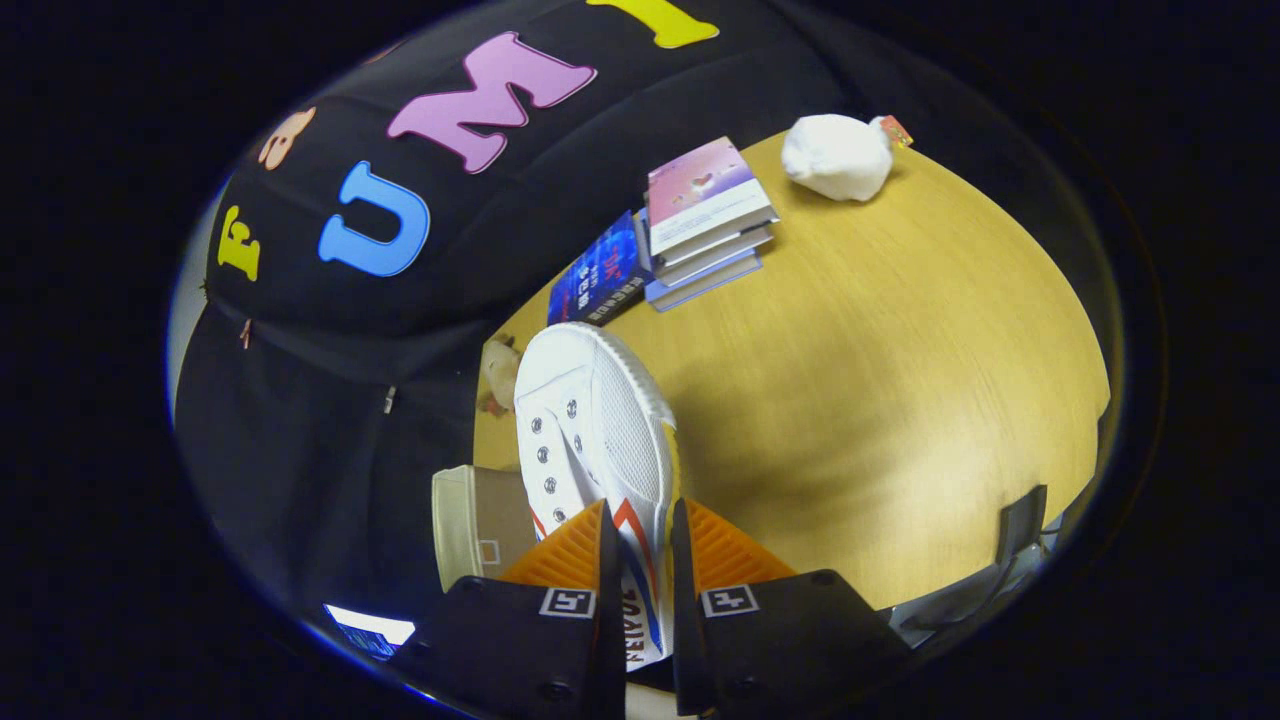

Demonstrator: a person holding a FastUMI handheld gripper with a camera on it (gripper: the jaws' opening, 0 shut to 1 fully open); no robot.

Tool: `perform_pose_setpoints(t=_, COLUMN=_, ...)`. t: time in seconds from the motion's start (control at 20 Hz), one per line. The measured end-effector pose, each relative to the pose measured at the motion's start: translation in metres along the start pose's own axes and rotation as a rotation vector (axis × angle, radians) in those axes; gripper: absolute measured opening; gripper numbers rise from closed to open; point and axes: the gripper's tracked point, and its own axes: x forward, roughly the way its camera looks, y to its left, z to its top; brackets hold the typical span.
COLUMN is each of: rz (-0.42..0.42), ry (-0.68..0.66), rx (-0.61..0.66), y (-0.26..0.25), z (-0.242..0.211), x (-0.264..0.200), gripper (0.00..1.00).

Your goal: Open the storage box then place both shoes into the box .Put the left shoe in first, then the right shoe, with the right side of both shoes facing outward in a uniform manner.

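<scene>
A white canvas shoe (598, 420) with red and blue stripes on its side is held up above the wooden table (880, 400), toe pointing away from me. My gripper (640, 540) is shut on the shoe, both fingers pressing the side wall near the heel. The view is tilted. Left of the shoe and lower down shows the end of a beige storage box (480, 525); whether it stands open I cannot tell.
A stack of books (705, 220) and a blue book (600, 275) lie beyond the shoe near the table's far edge. A white crumpled bundle (835, 155) sits further back. A small plush toy (498, 375) lies left of the shoe. A dark object (1010, 570) sits to the right of the fingers.
</scene>
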Motion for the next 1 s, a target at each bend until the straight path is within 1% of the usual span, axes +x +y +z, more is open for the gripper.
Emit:
perform_pose_setpoints(t=0.3, rz=0.089, ry=0.039, rx=-0.028, y=0.1, z=-0.028, x=0.014, gripper=0.23)
perform_pose_setpoints(t=0.5, rz=0.123, ry=0.093, rx=-0.013, y=0.157, z=-0.064, x=0.028, gripper=0.23)
perform_pose_setpoints(t=0.55, rz=0.118, ry=0.102, rx=-0.021, y=0.168, z=-0.073, x=0.034, gripper=0.23)
perform_pose_setpoints(t=0.7, rz=0.067, ry=0.111, rx=-0.085, y=0.191, z=-0.098, x=0.054, gripper=0.23)
perform_pose_setpoints(t=0.85, rz=0.085, ry=0.156, rx=-0.052, y=0.23, z=-0.132, x=0.073, gripper=0.23)
perform_pose_setpoints(t=0.9, rz=0.074, ry=0.172, rx=-0.042, y=0.236, z=-0.141, x=0.081, gripper=0.23)
perform_pose_setpoints(t=1.0, rz=0.017, ry=0.186, rx=-0.057, y=0.238, z=-0.158, x=0.098, gripper=0.23)
